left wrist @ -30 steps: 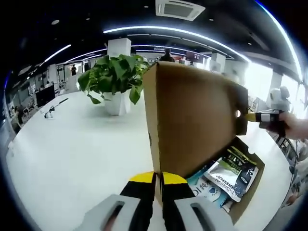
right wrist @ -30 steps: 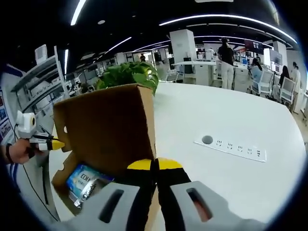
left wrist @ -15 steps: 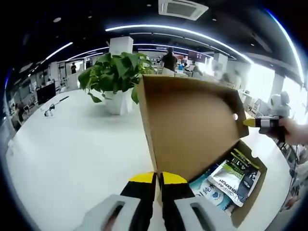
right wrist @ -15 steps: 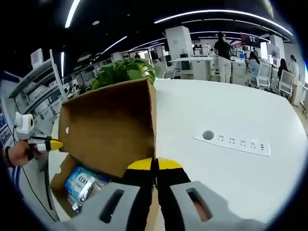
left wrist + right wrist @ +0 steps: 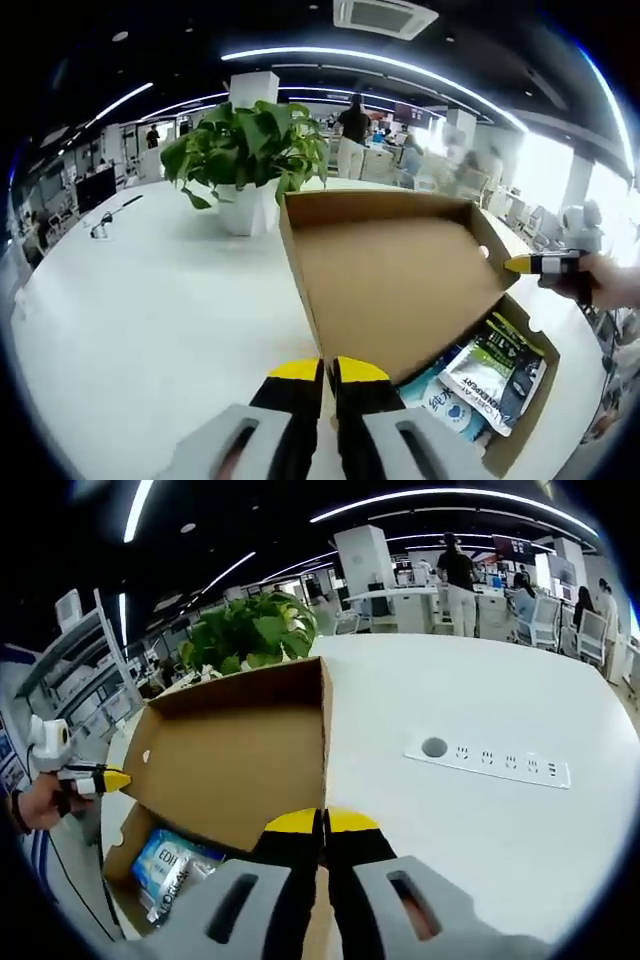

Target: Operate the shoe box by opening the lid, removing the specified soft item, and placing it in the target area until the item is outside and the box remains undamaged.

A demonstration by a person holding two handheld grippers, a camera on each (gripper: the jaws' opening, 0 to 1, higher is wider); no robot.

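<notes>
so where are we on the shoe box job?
Done: lid is swung up and back, and the box is open. In hand: both hand-held grippers, left and right, are shut on the lid's edges. Left: the soft packets lie inside, untouched; none is out on the table.

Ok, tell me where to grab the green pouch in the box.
Take the green pouch by its upper edge, coming from above through the open top. It lies flat on the other packets, the raised lid blocks one side, and the box walls block the rest.
</notes>
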